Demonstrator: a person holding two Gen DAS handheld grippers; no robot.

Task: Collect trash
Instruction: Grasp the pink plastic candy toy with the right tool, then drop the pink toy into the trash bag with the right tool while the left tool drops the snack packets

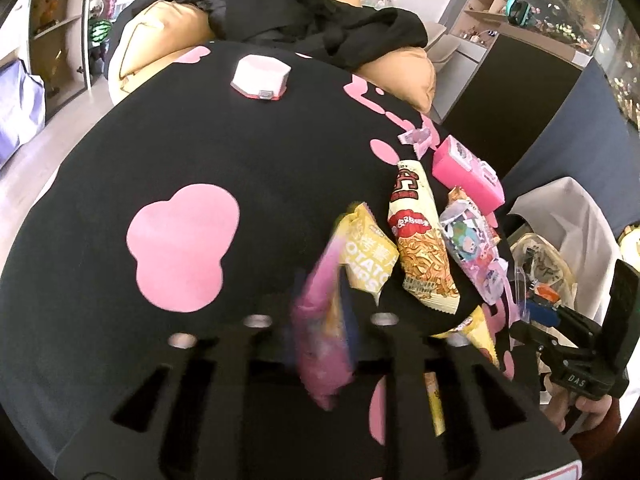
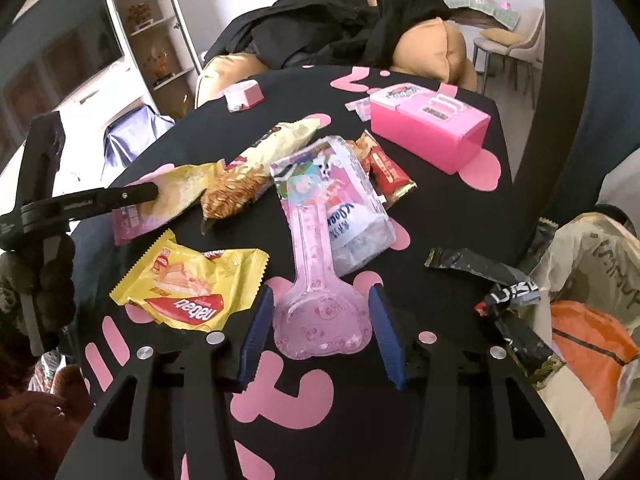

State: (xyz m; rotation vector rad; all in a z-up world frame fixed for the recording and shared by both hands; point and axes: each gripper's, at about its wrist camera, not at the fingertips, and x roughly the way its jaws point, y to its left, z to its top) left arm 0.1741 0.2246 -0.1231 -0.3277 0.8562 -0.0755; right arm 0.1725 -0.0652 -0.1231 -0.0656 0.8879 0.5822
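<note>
A black table with pink patches is shown strewn with wrappers. At 3 o'clock of it, a trash bag is hung open. At 1 o'clock a pink box is set. A pink-and-yellow wrapper is clamped in the left gripper. A clear pink plastic tray is flanked by the spread jaws of the right gripper.

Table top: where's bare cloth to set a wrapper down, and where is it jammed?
Free: the wide stretch of black tablecloth between the small white box and the left gripper, around the big pink blotch. Crowded: the right side, from the pink case through the snack wrappers to the trash bag.
</note>
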